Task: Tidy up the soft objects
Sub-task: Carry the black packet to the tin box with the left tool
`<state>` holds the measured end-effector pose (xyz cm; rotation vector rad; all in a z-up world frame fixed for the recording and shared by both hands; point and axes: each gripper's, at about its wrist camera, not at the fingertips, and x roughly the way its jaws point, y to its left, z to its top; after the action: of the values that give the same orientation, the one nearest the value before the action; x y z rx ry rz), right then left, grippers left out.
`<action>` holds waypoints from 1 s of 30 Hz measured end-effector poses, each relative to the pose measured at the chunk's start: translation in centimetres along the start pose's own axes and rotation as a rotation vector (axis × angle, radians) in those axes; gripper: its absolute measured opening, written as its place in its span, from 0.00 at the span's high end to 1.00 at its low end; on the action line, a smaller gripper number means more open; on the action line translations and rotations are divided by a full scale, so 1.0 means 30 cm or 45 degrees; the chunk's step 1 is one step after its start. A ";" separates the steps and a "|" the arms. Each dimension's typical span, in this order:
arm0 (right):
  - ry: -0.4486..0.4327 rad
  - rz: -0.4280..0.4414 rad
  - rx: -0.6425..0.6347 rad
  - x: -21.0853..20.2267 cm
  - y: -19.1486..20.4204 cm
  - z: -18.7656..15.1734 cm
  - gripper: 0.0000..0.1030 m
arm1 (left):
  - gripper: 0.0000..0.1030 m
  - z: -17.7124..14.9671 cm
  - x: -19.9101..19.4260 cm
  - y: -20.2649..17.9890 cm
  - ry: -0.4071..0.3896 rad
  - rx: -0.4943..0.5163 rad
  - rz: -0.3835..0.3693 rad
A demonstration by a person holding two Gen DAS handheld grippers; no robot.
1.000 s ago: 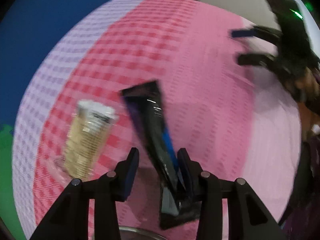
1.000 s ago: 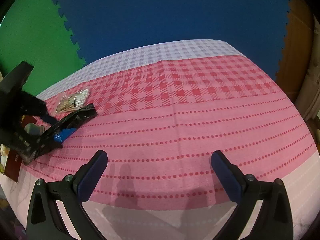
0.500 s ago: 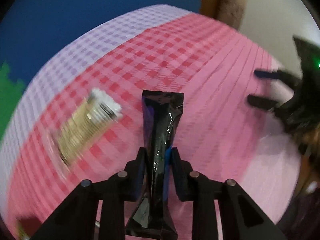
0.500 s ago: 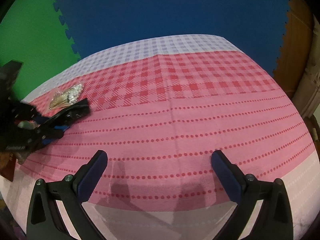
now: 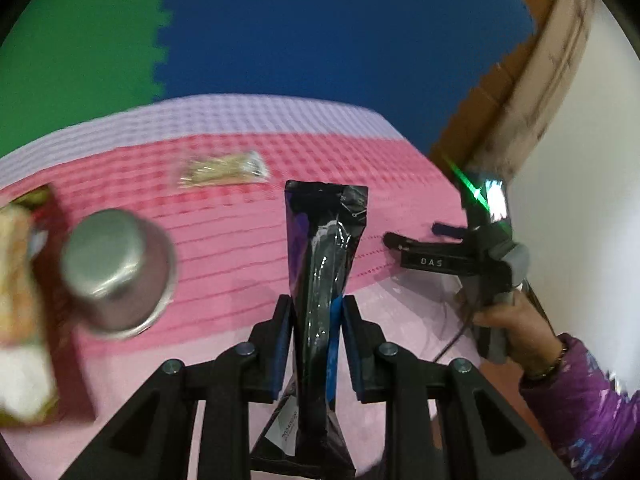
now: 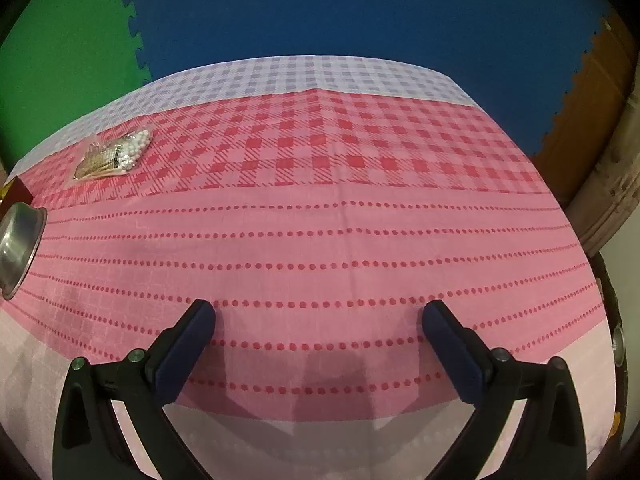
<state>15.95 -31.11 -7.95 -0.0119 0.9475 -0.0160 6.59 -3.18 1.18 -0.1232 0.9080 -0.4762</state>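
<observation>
My left gripper [image 5: 314,308] is shut on a long black pouch [image 5: 324,248] and holds it upright, lifted above the pink checked tablecloth [image 5: 248,240]. A clear bag of cotton swabs [image 5: 220,170] lies on the cloth beyond it; it also shows at the far left in the right wrist view [image 6: 114,154]. My right gripper [image 6: 318,312] is open and empty, low over the cloth near the front edge. It also shows in the left wrist view [image 5: 412,236], to the right of the pouch.
An upturned steel bowl [image 5: 116,272] sits at the left, also at the left edge of the right wrist view [image 6: 18,240]. A dark red packet [image 5: 28,308] lies beside it. A cardboard box [image 5: 532,80] stands at the right. Blue and green foam mats cover the floor behind.
My left gripper closed on the black pouch, lifted it and swung away from the swab bag, bringing the bowl and red packet into view. It left the right wrist view.
</observation>
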 end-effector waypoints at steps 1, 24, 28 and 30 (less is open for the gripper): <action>-0.001 -0.008 -0.001 -0.002 0.002 -0.001 0.00 | 0.76 -0.003 -0.020 0.003 -0.017 -0.013 0.021; -0.034 0.321 -0.493 -0.074 0.278 0.173 0.05 | 0.76 -0.169 -0.418 0.449 -0.231 -0.370 0.345; -0.043 0.392 -0.831 -0.045 0.470 0.275 0.06 | 0.76 -0.162 -0.418 0.450 -0.240 -0.363 0.362; -0.034 0.362 -0.994 -0.008 0.564 0.322 0.07 | 0.76 -0.160 -0.421 0.460 -0.238 -0.369 0.375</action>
<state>23.79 -14.16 -2.42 -0.5961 0.8725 0.6159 1.05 15.20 3.28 -0.2887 0.7907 -0.0559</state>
